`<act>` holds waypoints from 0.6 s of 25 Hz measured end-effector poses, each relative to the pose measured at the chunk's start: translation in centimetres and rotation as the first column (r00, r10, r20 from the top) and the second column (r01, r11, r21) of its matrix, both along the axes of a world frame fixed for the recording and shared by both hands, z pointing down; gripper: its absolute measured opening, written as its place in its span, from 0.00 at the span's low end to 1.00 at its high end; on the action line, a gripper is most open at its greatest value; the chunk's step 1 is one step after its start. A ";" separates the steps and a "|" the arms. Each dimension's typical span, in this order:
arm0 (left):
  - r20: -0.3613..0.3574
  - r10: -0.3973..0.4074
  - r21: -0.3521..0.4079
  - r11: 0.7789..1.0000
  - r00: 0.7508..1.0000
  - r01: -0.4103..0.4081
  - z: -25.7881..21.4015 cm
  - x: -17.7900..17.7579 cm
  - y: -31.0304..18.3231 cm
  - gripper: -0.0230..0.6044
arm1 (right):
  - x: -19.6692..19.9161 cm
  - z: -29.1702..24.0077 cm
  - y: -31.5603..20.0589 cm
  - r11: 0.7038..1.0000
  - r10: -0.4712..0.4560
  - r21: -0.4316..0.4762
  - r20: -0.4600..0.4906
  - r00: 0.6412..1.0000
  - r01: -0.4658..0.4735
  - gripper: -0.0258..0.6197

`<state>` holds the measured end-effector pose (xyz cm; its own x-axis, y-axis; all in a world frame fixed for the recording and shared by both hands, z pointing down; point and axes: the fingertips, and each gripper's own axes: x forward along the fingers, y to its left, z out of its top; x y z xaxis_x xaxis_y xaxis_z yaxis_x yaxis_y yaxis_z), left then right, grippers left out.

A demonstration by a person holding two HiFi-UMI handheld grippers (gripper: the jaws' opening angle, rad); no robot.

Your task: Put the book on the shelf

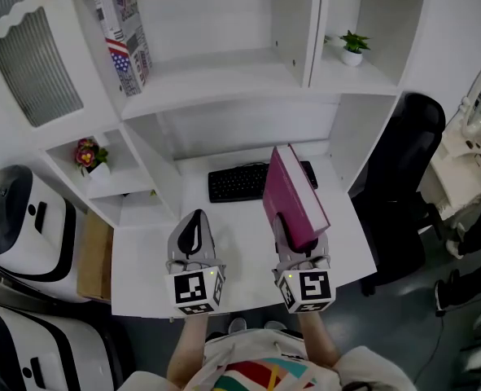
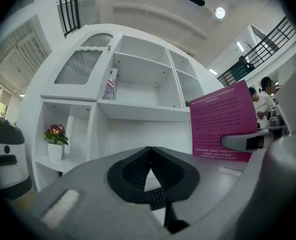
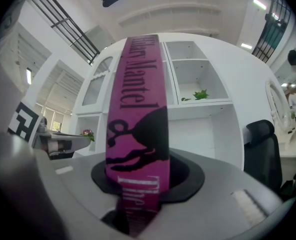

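Magenta book [image 3: 137,99], black-lettered spine, stands upright in right tool [image 1: 297,244]

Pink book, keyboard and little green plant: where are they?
pink book [image 1: 286,198], head view, on its cover.
keyboard [image 1: 236,183], head view, middle of the keys.
green plant [image 1: 353,42], head view, on its leaves.

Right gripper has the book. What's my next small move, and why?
Probably raise the book toward the wide shelf: the right gripper holds it upright down by the keyboard, short of that shelf, which has free room right of the leaning book.
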<state>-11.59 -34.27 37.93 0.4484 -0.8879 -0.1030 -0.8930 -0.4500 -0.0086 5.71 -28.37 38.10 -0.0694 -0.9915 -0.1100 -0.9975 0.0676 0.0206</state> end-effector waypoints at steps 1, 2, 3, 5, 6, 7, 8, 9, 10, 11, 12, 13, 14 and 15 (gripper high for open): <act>-0.005 0.001 0.000 1.000 1.000 -0.001 0.0 -0.1 0.0 0.04 | -0.3 -0.1 0.0 1.000 -0.005 0.000 0.002 1.000 0.005 0.26; -0.010 0.004 -0.001 1.000 1.000 -0.004 -0.1 -0.2 0.0 0.04 | -0.4 -0.2 0.1 1.000 -0.005 -0.002 0.006 1.000 0.005 0.26; -0.014 0.009 -0.001 1.000 1.000 -0.009 -0.2 -0.2 0.0 0.04 | -0.5 -0.4 0.1 1.000 0.000 -0.005 0.012 1.000 0.000 0.26; -0.017 0.024 0.004 1.000 1.000 -0.024 -0.4 0.0 0.0 0.04 | -0.4 -0.9 0.2 1.000 0.012 -0.018 0.038 0.999 -0.011 0.26; -0.017 0.030 0.008 1.000 0.999 -0.030 -0.6 0.1 0.0 0.04 | -0.3 -1.3 0.2 1.000 0.016 -0.024 0.055 0.998 -0.015 0.26; -0.016 0.034 0.013 0.999 0.999 -0.034 -0.9 0.2 0.0 0.04 | -0.3 -1.8 0.2 1.000 0.017 -0.026 0.070 0.997 -0.015 0.26; -0.015 0.038 0.019 0.999 0.999 -0.038 -1.2 0.3 0.1 0.04 | -0.3 -2.6 0.2 1.000 0.014 -0.025 0.079 0.997 -0.012 0.26; -0.014 0.041 0.027 0.999 0.999 -0.040 -1.5 0.3 0.1 0.04 | -0.3 -3.5 0.1 1.000 0.011 -0.021 0.081 0.997 -0.009 0.26; -0.013 0.043 0.034 0.999 0.999 -0.042 -1.9 0.3 0.0 0.04 | -0.2 -4.6 0.0 1.000 0.010 -0.017 0.079 0.997 -0.008 0.25; -0.012 0.043 0.042 0.998 0.999 -0.042 -2.3 0.3 0.0 0.04 | -0.1 -5.8 -0.1 1.000 0.013 -0.015 0.075 0.997 -0.012 0.25; -0.011 0.041 0.049 0.998 0.999 -0.041 -2.7 0.3 -0.1 0.04 | 0.0 -7.1 -0.3 1.000 0.019 -0.013 0.075 0.997 -0.018 0.25; -0.012 0.039 0.055 0.998 0.999 -0.038 -3.1 0.2 -0.2 0.04 | 0.2 -8.5 -0.5 1.000 0.024 -0.010 0.077 0.997 -0.023 0.25; -0.014 0.037 0.059 0.998 0.999 -0.036 -3.5 0.1 -0.3 0.04 | 0.4 -9.9 -0.7 1.000 0.024 -0.002 0.082 0.996 -0.024 0.25; -0.018 0.035 0.062 0.998 0.999 -0.033 -3.8 -0.1 -0.3 0.04 | 0.5 -11.5 -0.9 1.000 0.017 0.011 0.085 0.996 -0.018 0.25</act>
<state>-11.66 -34.61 34.15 0.4757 -0.8638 -0.1660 -0.8774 -0.4793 -0.0206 6.20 -29.22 26.61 -0.0416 -0.9911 -0.1264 -0.9967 0.0499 -0.0633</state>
